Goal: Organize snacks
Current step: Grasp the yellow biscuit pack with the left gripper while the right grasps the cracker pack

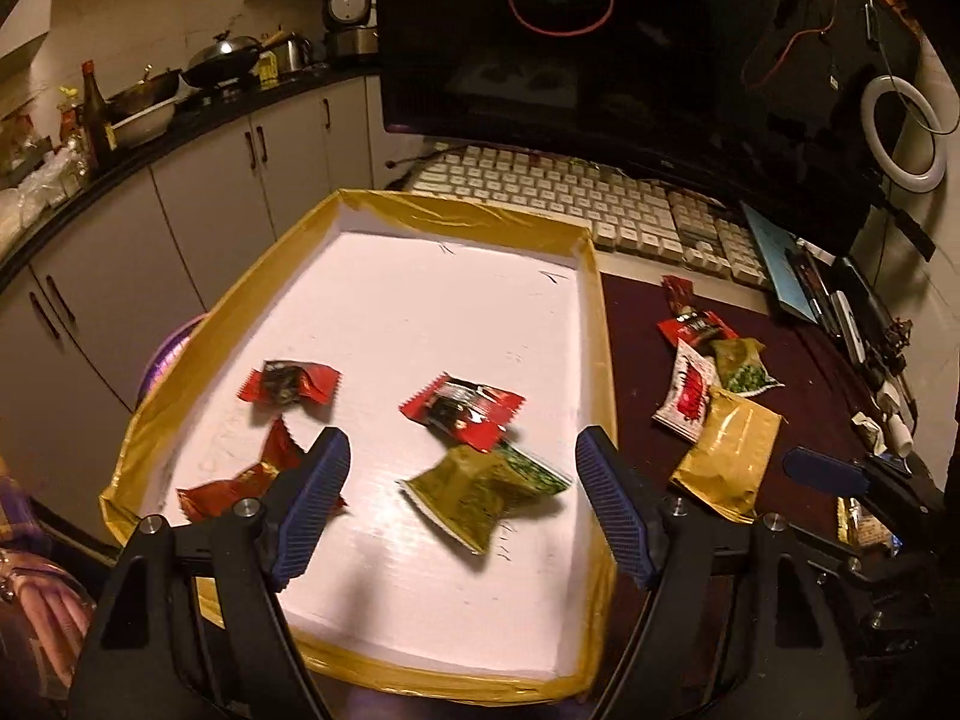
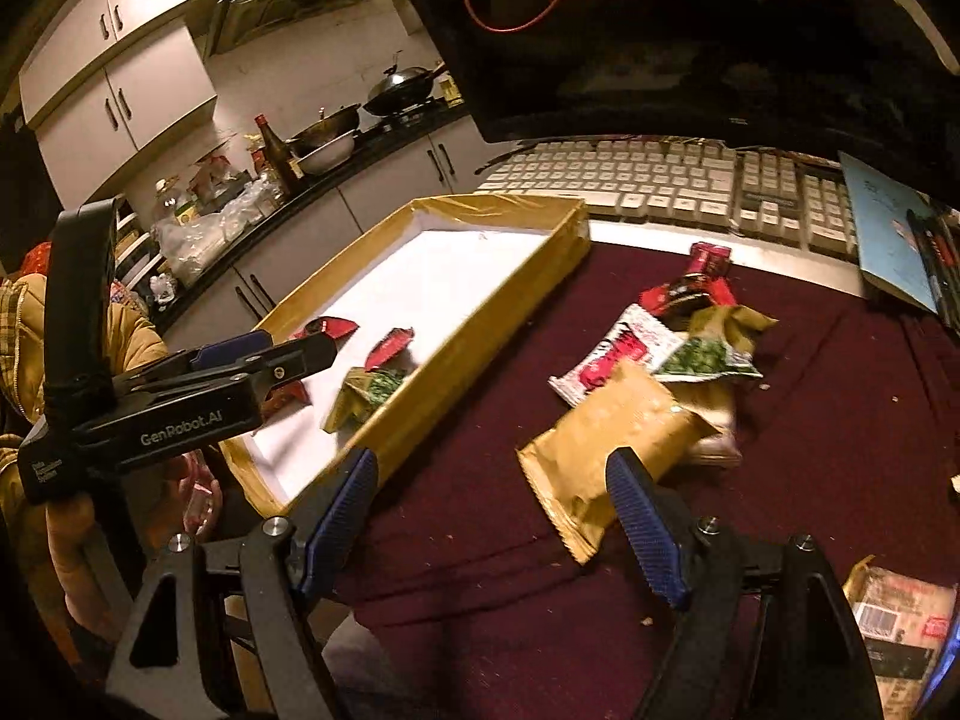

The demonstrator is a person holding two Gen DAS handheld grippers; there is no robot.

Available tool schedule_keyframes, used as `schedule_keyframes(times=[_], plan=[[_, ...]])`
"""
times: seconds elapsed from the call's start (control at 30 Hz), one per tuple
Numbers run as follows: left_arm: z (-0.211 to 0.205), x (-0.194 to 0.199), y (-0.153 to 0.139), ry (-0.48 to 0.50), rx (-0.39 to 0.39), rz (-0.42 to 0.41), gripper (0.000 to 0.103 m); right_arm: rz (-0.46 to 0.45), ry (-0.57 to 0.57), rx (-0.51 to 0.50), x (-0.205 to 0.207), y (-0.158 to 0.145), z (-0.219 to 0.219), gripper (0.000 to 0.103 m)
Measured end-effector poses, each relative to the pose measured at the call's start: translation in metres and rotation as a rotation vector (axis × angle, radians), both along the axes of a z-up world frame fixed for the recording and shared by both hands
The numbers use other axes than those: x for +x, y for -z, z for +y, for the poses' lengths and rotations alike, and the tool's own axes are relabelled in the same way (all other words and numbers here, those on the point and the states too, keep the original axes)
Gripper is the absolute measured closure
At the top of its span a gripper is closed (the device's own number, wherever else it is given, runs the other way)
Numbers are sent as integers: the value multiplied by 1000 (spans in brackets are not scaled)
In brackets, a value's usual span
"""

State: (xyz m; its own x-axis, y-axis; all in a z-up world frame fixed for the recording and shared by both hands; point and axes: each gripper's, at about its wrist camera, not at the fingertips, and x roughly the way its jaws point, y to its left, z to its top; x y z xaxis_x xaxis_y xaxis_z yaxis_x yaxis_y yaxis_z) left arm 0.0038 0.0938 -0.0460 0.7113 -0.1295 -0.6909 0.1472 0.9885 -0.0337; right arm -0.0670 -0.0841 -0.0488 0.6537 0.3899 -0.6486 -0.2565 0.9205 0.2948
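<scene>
The left hand-held gripper (image 1: 462, 501) hangs over the near end of the shallow white tray with yellow-taped rim (image 1: 603, 360), its blue-padded jaws spread wide and holding nothing. Between them lies a blurred olive-green snack packet (image 1: 480, 489), its printing unreadable. Just beyond it, toward 12 o'clock, sits a red-and-black snack packet (image 1: 465, 408); another red packet (image 1: 291, 384) lies at 10 o'clock, and a third red packet (image 1: 240, 483) is partly hidden behind the left finger. The right hand-held gripper (image 2: 492, 516) is also wide open and empty, above the dark maroon tabletop (image 2: 840, 420), with a gold foil pouch (image 2: 606, 444) at its 12 o'clock. Farther on, a jumbled pile of mixed snack packets (image 2: 678, 330) overlaps, edges obscured. A white keyboard (image 2: 630, 180) lies beyond, under a dark monitor cut off at the top.
</scene>
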Motion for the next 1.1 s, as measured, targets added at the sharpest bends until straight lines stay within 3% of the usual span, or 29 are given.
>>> schedule_keyframes(times=[0.43,0.63,0.77,0.9,1.03,1.07,1.1], plan=[[-18,-17,-2,79,-27,2,25,17,46,-22,-6,4,-19,23],[-55,-25,-1,235,-55,18,25,25,100,-35,-16,8,-49,23],[-90,-11,6,371,-88,74,25,17,139,-18,-23,4,-79,23],[-126,6,20,414,-28,117,25,27,189,-8,-30,2,-102,23],[-149,24,39,420,33,167,26,48,198,-73,-41,1,-113,23],[-154,27,45,417,55,179,28,52,196,-94,-42,1,-115,23],[-156,28,48,413,68,183,37,52,193,-110,-43,0,-117,23]])
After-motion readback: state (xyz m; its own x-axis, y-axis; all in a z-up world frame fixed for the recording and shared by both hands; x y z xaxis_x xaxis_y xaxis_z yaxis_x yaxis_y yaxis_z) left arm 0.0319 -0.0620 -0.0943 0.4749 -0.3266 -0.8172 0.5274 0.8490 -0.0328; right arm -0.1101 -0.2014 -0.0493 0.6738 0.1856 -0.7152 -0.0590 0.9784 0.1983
